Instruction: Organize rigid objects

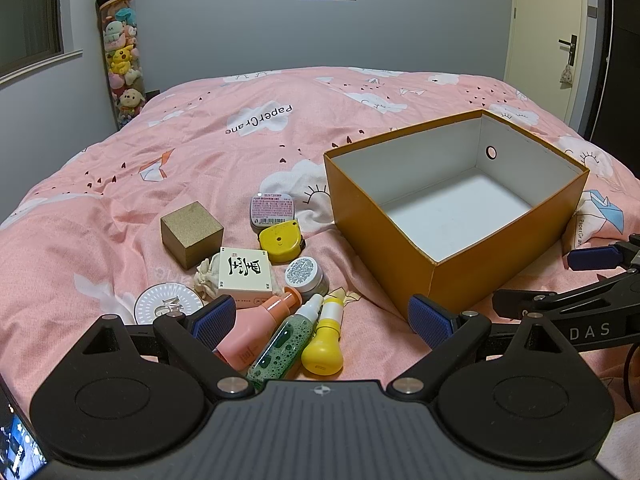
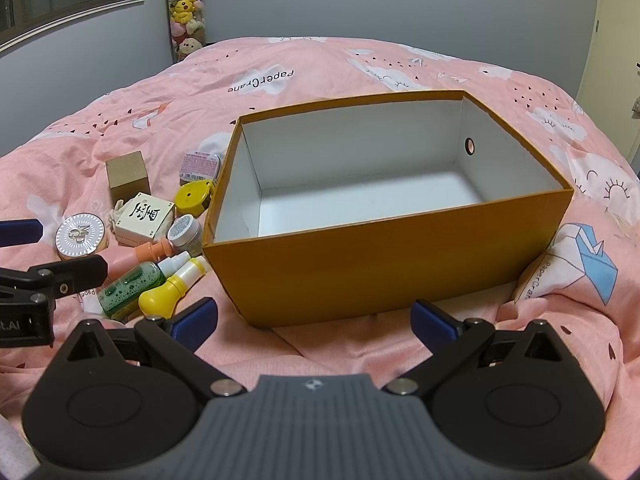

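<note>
An empty orange box (image 1: 384,236) with a white inside stands on the pink bed; it also shows in the right wrist view (image 2: 380,268). Left of it lies a cluster: a brown cube (image 1: 191,233), a pink tin (image 1: 273,209), a yellow tape measure (image 1: 280,242), a cream box with black characters (image 1: 245,274), a small silver jar (image 1: 306,275), a round white compact (image 1: 168,304), a pink bottle (image 1: 260,328), a green bottle (image 1: 286,342) and a yellow bottle (image 1: 324,344). My left gripper (image 1: 322,318) is open just above the bottles. My right gripper (image 2: 314,318) is open before the box's near wall.
The pink bedspread (image 1: 240,140) is wrinkled and soft. A tall clear tube of plush toys (image 1: 120,60) stands at the far left wall. A door (image 1: 556,48) is at the far right. A small cream pouch (image 1: 206,278) lies by the cream box.
</note>
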Action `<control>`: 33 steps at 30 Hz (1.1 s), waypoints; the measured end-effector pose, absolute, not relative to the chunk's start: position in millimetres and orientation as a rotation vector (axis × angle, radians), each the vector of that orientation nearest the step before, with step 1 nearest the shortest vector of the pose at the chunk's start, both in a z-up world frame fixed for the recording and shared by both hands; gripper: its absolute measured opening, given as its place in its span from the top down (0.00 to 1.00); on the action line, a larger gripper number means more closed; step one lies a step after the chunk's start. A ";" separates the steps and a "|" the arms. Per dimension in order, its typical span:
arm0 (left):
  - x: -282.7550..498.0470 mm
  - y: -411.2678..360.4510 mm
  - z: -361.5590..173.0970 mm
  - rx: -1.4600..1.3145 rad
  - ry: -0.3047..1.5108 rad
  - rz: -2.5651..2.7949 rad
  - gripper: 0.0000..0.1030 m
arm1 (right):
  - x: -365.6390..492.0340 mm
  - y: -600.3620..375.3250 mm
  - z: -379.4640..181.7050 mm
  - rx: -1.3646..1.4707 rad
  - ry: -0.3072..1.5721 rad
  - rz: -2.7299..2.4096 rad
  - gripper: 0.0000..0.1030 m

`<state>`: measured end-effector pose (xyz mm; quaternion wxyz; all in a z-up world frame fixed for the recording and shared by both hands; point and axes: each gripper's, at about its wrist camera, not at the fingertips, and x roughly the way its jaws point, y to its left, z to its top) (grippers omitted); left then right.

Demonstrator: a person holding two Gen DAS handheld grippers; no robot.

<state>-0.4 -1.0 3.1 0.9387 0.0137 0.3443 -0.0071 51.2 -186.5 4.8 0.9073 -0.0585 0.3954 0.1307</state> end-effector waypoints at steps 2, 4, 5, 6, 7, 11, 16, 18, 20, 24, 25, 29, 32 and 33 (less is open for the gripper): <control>-0.5 -0.7 3.3 0.028 0.702 -0.015 0.00 | 51.4 -186.0 4.7 -0.119 0.818 0.269 0.02; -0.3 -0.8 3.2 0.027 0.703 -0.014 0.00 | 51.9 -186.6 4.5 -0.119 0.818 0.269 0.02; -0.4 -0.9 3.2 0.027 0.703 -0.015 0.00 | 51.9 -186.6 4.5 -0.119 0.818 0.269 0.02; -0.4 -0.9 3.2 0.028 0.703 -0.015 0.00 | 51.8 -186.6 4.5 -0.119 0.818 0.269 0.02; -0.4 -0.8 3.3 0.028 0.703 -0.015 0.00 | 51.8 -186.6 4.4 -0.119 0.818 0.269 0.02; -0.4 -0.7 3.3 0.026 0.703 -0.014 0.00 | 51.8 -186.4 3.9 -0.119 0.819 0.269 0.02; -0.3 -0.8 3.2 0.027 0.704 -0.015 0.00 | 51.7 -186.3 3.7 -0.119 0.820 0.269 0.02; -0.4 -0.8 3.0 0.028 0.704 -0.016 0.00 | 51.8 -186.5 3.7 -0.119 0.820 0.269 0.02; 0.1 0.0 2.0 0.027 0.708 -0.019 0.00 | 51.9 -186.4 3.1 -0.121 0.821 0.270 0.02; -0.2 6.8 0.6 0.003 0.713 -0.026 0.00 | 52.9 -183.7 1.0 -0.131 0.829 0.300 0.02; 0.4 8.6 0.1 -0.007 0.716 -0.030 0.00 | 53.0 -182.9 1.2 -0.134 0.831 0.310 0.02; 4.0 17.7 -2.4 -0.054 0.757 -0.057 0.10 | 54.2 -177.0 1.5 -0.156 0.841 0.361 0.03; 7.4 22.3 -5.5 -0.067 0.796 -0.081 0.18 | 55.6 -168.5 1.5 -0.188 0.854 0.418 0.04; 8.3 25.0 -6.9 -0.075 0.812 -0.098 0.21 | 57.3 -165.4 2.1 -0.198 0.859 0.439 0.07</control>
